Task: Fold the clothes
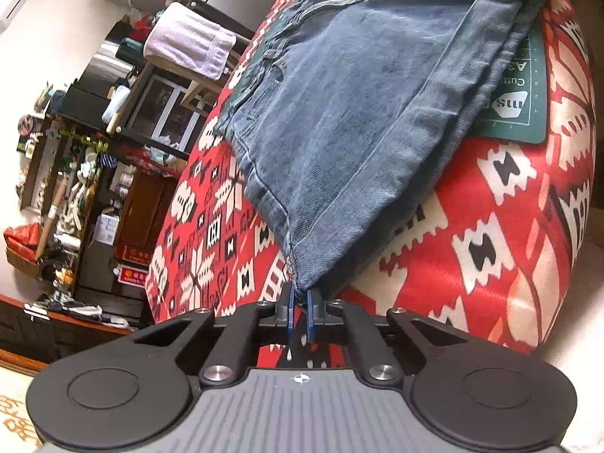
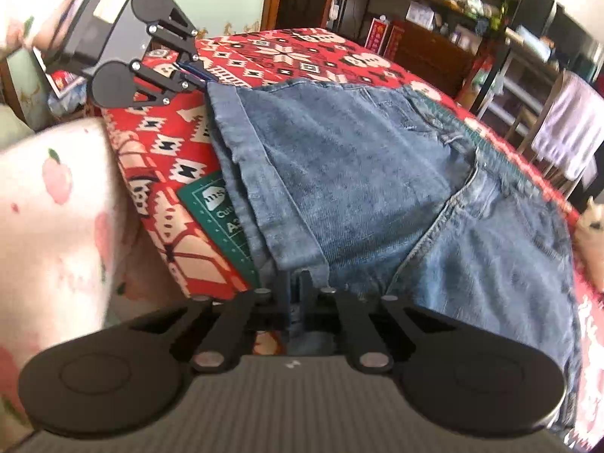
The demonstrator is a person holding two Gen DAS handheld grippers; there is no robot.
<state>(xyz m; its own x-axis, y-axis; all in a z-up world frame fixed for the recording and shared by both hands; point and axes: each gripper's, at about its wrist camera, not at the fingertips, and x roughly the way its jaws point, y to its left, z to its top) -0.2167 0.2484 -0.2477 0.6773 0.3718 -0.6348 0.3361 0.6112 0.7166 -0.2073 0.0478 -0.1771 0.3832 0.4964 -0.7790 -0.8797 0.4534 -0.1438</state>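
Blue jeans (image 1: 351, 120) spread over a red patterned tablecloth (image 1: 490, 226), partly covering a green cutting mat (image 1: 524, 113). Left gripper (image 1: 301, 298) clenched on a hem corner at the table's edge; right gripper (image 2: 296, 283) pinching another hem edge of the denim. Beyond, cluttered shelves (image 1: 75, 173) and a hanging towel (image 1: 188, 45).

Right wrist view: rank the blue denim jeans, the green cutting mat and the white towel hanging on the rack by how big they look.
1. Blue denim jeans, largest by far.
2. White towel.
3. Green cutting mat, mostly hidden under the jeans.
The towel sits much farther from the camera, so ranks two and three are unsure.
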